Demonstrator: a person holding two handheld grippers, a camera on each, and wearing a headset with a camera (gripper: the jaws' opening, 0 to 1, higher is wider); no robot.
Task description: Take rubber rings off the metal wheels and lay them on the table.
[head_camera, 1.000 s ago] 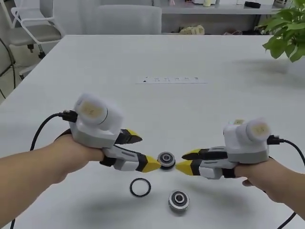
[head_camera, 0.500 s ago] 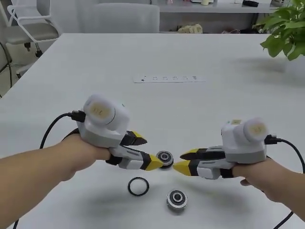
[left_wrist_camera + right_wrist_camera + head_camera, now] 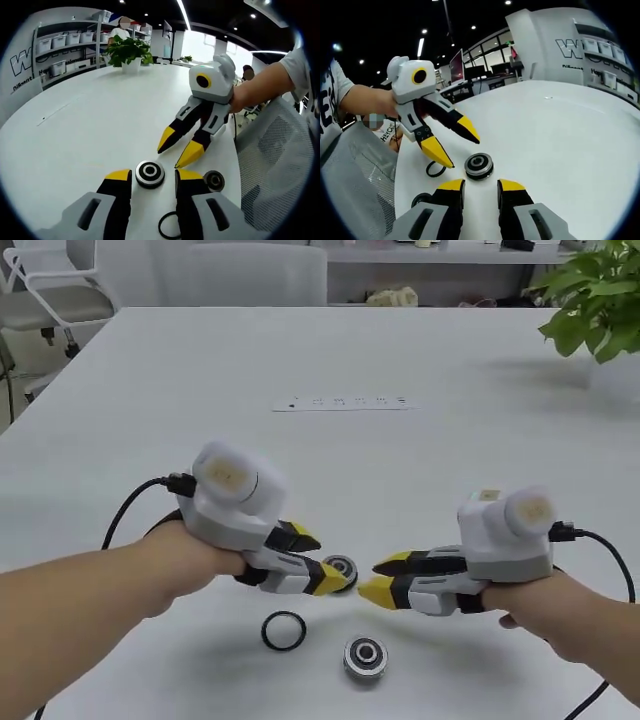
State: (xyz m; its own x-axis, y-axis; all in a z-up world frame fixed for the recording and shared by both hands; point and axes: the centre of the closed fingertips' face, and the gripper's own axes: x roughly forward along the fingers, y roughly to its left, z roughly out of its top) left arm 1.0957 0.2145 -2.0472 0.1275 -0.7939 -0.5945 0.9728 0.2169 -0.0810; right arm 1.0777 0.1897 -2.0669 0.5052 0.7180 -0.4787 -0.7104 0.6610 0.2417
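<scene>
As my left gripper (image 3: 333, 561) has crept in over the last second, the wheel (image 3: 342, 568) that lay clear in the gap between my two grippers now sits half tucked behind its lower yellow tip in the head view. My right gripper (image 3: 368, 578) stands about as near on the other side as before, its tips just beside the wheel. Nearer me on the counter (image 3: 300, 350) lie a loose ring (image 3: 284, 631) and, close by it, a second wheel (image 3: 365, 656) with a bare metal rim. I judge that one ring is off and this dark-rimmed wheel is next.

From the left gripper view, my jaws stand open and empty, and the wheel lies flat on the counter, just entering the gap between their tips. The right gripper points at it from beyond, jaws parted.

From the right gripper view, my jaws are open and empty too. The wheel lies just ahead of their tips, roughly on their centre line, with the left gripper's lower tip close beside it and the ring behind that. I reckon the closing-in means the grab is near: one gripper to pin the wheel, the other to peel its ring.
</scene>
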